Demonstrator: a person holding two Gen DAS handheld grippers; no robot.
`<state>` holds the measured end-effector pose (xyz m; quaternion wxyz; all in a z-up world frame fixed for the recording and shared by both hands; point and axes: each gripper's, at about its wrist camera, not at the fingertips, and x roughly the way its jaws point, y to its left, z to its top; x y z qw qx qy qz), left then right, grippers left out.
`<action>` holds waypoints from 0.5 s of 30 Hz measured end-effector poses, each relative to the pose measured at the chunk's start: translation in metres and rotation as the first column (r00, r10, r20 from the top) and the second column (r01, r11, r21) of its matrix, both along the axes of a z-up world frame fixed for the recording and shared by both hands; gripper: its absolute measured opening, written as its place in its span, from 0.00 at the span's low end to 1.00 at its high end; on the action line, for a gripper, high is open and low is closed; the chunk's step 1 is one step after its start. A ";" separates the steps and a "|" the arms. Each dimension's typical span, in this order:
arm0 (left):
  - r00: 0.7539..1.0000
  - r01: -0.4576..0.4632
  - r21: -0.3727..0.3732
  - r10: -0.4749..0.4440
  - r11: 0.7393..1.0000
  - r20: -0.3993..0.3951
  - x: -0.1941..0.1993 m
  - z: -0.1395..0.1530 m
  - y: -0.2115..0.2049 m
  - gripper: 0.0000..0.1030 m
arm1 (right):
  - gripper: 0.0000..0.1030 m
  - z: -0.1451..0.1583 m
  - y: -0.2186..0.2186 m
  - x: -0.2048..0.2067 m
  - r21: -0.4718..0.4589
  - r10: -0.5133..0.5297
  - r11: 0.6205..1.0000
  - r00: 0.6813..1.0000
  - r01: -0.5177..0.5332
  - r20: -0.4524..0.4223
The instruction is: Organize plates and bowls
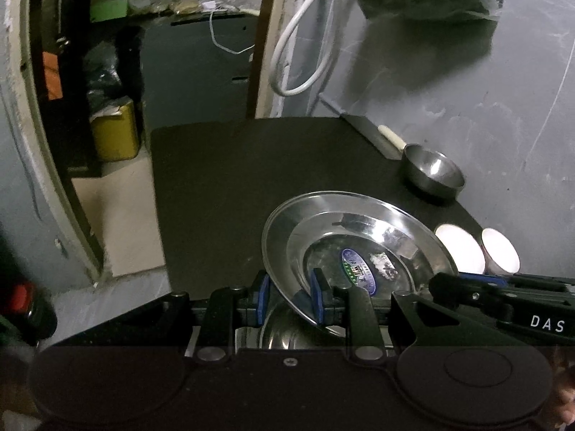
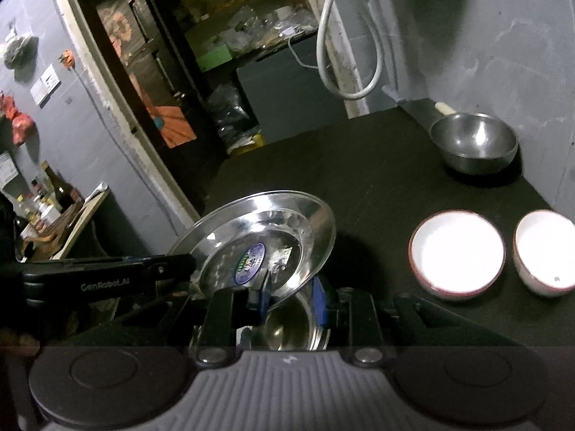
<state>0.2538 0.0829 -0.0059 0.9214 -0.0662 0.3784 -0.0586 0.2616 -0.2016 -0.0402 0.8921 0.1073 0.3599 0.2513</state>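
While both my grippers pinch it, the steel plate (image 1: 359, 248) hangs tilted above the dark table (image 1: 251, 179). My left gripper (image 1: 291, 301) has its blue pads nearly together on the plate's near rim, at six o'clock in the left view. My right gripper (image 2: 291, 294) clamps the rim likewise, narrow and tight, at the plate's five o'clock in the right view; in the left view its black body crosses the plate's three o'clock edge and hides that part of the rim. A blue oval sticker (image 1: 359, 269) sits in the plate's well, its print too small to read. Under the plate something shiny and round (image 2: 287, 327) shows between my fingers; I cannot tell whether it is a bowl or another plate, since the plate and my own body cover most of it. At two o'clock on the table stands a steel bowl (image 2: 474, 143), with a pale handle (image 2: 445, 108) behind it, its far end cut off. Two white bowls (image 2: 457, 254) sit side by side at three o'clock; the outer one (image 2: 544, 251) runs against the picture's edge. Glare wipes out their insides.
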 end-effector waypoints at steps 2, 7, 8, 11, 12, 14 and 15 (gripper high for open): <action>1.000 -0.009 0.001 0.009 1.000 -0.014 -0.007 -0.003 0.002 0.25 | 0.27 -0.002 0.002 -0.004 -0.001 0.014 1.000 1.000 -0.014 -0.014; 0.998 -0.032 0.008 0.032 0.999 -0.049 -0.021 -0.009 0.007 0.25 | 0.27 -0.008 0.006 -0.012 -0.003 0.046 0.999 0.998 -0.046 -0.042; 0.998 -0.036 0.010 0.036 0.999 -0.053 -0.023 -0.010 0.008 0.25 | 0.27 -0.008 0.008 -0.013 -0.002 0.051 0.999 0.998 -0.051 -0.045; 0.997 -0.043 0.023 0.045 0.999 -0.064 -0.027 -0.011 0.010 0.25 | 0.27 -0.009 0.010 -0.016 -0.005 0.069 0.998 0.996 -0.070 -0.056; 0.997 -0.045 0.025 0.047 0.999 -0.067 -0.028 -0.011 0.011 0.25 | 0.27 -0.010 0.011 -0.016 -0.005 0.073 0.997 0.996 -0.073 -0.058; 0.996 -0.046 0.033 0.048 0.998 -0.074 -0.030 -0.012 0.011 0.25 | 0.27 -0.011 0.010 -0.017 -0.006 0.078 0.997 0.995 -0.079 -0.068; 0.996 -0.046 0.036 0.048 0.998 -0.077 -0.030 -0.012 0.011 0.25 | 0.27 -0.011 0.009 -0.018 -0.006 0.079 0.997 0.994 -0.080 -0.072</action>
